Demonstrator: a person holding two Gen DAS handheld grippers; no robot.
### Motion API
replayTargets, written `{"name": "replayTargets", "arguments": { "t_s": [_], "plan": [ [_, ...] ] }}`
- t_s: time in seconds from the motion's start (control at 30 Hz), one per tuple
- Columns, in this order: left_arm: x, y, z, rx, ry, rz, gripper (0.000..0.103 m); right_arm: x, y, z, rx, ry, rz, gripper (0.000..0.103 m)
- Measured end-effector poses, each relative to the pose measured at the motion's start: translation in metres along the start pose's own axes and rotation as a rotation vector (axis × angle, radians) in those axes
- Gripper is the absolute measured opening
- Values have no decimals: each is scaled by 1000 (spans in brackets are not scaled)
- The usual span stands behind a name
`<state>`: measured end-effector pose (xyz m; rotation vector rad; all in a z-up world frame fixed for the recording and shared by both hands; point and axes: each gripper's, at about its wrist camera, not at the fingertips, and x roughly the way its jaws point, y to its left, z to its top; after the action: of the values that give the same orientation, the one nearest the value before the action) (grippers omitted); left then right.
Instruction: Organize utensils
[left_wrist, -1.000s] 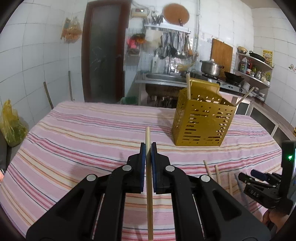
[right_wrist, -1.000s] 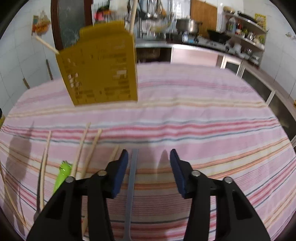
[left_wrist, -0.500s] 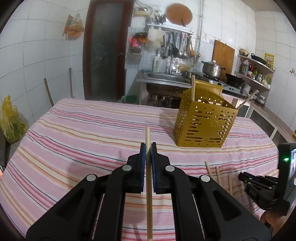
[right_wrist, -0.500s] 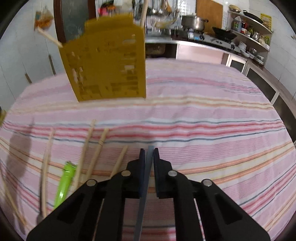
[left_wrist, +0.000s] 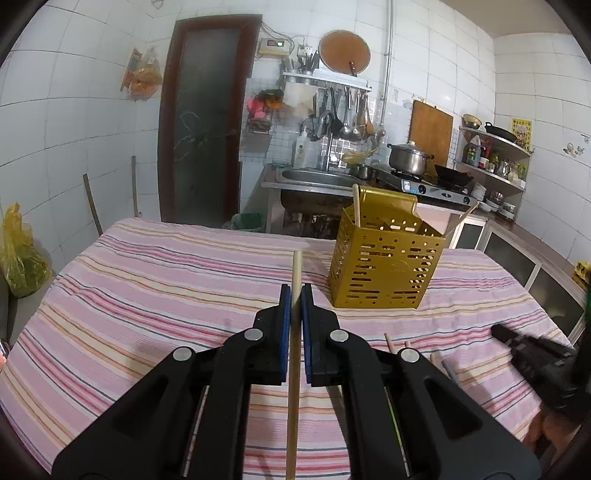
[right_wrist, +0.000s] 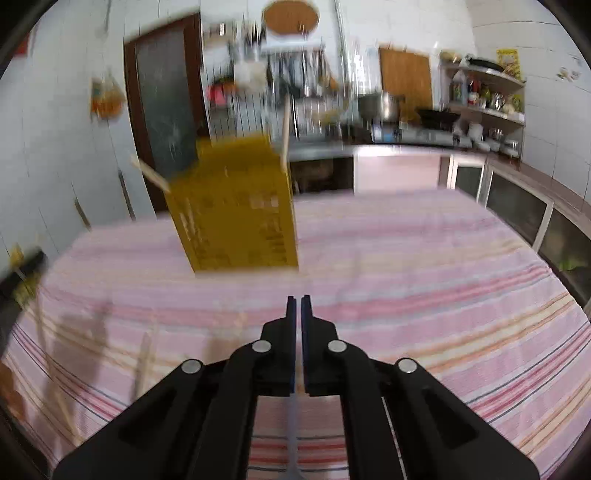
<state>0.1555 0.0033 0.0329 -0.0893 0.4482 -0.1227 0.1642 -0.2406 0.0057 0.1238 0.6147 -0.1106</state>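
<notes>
On a pink striped tablecloth (left_wrist: 155, 295), a wooden chopstick (left_wrist: 294, 332) sits clamped between the left gripper's (left_wrist: 295, 291) blue pads, pointing toward a perforated gold utensil holder (left_wrist: 384, 269). The right gripper (right_wrist: 298, 302), its view blurred, pinches a thin grey utensil (right_wrist: 293, 424), loose chopsticks (left_wrist: 397, 343) lying nearby.

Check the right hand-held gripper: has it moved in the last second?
Yes. The right hand-held gripper has lifted and tilted up: the yellow holder sits lower in its view, jaws now shut on a thin grey utensil.
</notes>
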Motion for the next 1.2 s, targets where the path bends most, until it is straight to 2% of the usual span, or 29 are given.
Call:
{"name": "replayTargets", "arguments": {
  "t_s": [0.03,0.13,0.27,0.43,0.5,0.53,0.57,0.6,0.63,0.83,0.9,0.93,0.97,1.03,1.13,1.2],
  "plan": [
    [3,1,-1,1,7,5,4,15,1,-4,-12,62,-11,4],
    [11,4,-1,-7,35,8,4,38,3,-8,-38,163,-23,4],
    [23,9,-1,-23,75,11,4,50,8,-9,-71,214,-40,4],
    [26,13,-2,-33,82,18,5,52,11,-12,-90,232,-50,4],
    [26,13,-2,-32,83,19,5,50,10,-13,-89,231,-53,6],
    [27,14,-3,-31,84,21,5,48,9,-13,-88,227,-54,17],
    [28,14,-3,-30,86,24,5,47,10,-13,-87,223,-56,37],
    [29,15,-4,-29,90,25,5,45,10,-13,-87,214,-63,46],
    [31,14,-4,-29,93,27,5,44,11,-13,-95,208,-67,48],
    [41,13,-4,-24,116,37,5,63,11,-19,-96,300,-84,45],
    [41,12,-4,-24,118,36,5,67,11,-14,-91,320,-75,32],
    [40,11,-4,-22,116,35,5,70,13,-11,-90,330,-66,21],
    [40,11,-4,-21,114,34,5,72,13,-10,-89,333,-63,14],
    [37,10,-4,-16,105,33,5,72,15,-11,-92,331,-54,8],
    [34,10,-4,-17,99,32,5,64,12,-10,-73,295,-41,7],
    [31,10,-3,-19,92,29,5,51,9,-6,-48,240,-26,7]
  ]
}}
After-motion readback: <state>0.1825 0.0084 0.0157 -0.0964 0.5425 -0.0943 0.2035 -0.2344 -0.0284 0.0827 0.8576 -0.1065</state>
